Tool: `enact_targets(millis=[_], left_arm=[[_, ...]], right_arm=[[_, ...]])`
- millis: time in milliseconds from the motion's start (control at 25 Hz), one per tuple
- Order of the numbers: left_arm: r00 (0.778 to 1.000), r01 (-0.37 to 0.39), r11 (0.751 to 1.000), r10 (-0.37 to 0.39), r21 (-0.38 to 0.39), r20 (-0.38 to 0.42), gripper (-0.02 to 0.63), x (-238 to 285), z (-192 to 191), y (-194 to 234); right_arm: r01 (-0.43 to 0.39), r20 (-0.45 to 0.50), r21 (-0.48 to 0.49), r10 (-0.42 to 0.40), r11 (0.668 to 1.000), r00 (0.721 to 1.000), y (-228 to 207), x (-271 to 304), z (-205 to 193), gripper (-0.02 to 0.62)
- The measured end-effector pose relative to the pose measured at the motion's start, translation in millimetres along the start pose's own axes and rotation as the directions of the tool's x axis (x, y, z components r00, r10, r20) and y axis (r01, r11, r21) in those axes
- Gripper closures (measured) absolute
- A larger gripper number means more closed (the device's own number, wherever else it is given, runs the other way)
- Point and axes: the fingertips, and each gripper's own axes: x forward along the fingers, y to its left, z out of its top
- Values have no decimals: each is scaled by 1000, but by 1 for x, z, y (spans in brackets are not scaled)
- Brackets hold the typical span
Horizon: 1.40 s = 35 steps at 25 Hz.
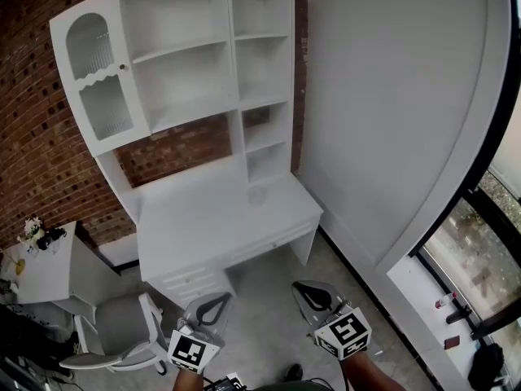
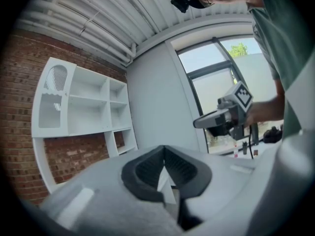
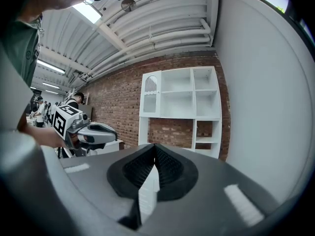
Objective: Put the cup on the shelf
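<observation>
A white desk [image 1: 203, 218] with a white shelf hutch [image 1: 183, 63] stands against the brick wall. A faint, pale cup [image 1: 257, 195] sits on the desktop below the hutch's lower right cubbies. Both grippers hover low over the floor in front of the desk, well short of it. My left gripper [image 1: 222, 297] has its jaws pressed together with nothing between them, as its own view [image 2: 164, 148] also shows. My right gripper [image 1: 301, 285] is likewise shut and empty [image 3: 155, 146]. Each gripper shows in the other's view, side on: the right gripper [image 2: 199, 124], the left gripper [image 3: 114, 131]. The shelves [image 3: 189, 95] look bare.
A grey office chair [image 1: 122, 326] stands left of the desk's drawers. Beside it is a small white table [image 1: 49, 277] with flowers. A grey curved wall [image 1: 391, 96] closes the right side, with a window [image 1: 480, 243] and sill beyond it. People stand far off at the left [image 3: 37, 113].
</observation>
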Motion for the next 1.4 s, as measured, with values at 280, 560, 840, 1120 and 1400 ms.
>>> enact_targets(millis=[280, 560, 840, 1120, 1400], left_arm=[[1000, -10, 1000, 10, 13, -2, 603, 49, 9, -8], [1000, -10, 999, 11, 30, -7, 603, 90, 18, -21], [999, 25, 999, -24, 31, -21, 603, 115, 18, -27], [997, 77, 996, -77, 37, 0, 603, 134, 12, -3], [992, 119, 993, -119, 21, 34, 603, 151, 8, 37]], right_arm=[[-8, 14, -2, 8, 1000, 1000, -51, -7, -2, 588], [-3, 33, 9, 3, 1000, 999, -93, -19, -5, 588], [25, 23, 43, -26, 999, 999, -118, -24, -15, 589], [76, 7, 42, -77, 996, 997, -126, -9, -14, 589], [144, -9, 38, -144, 989, 990, -136, 22, -4, 588]])
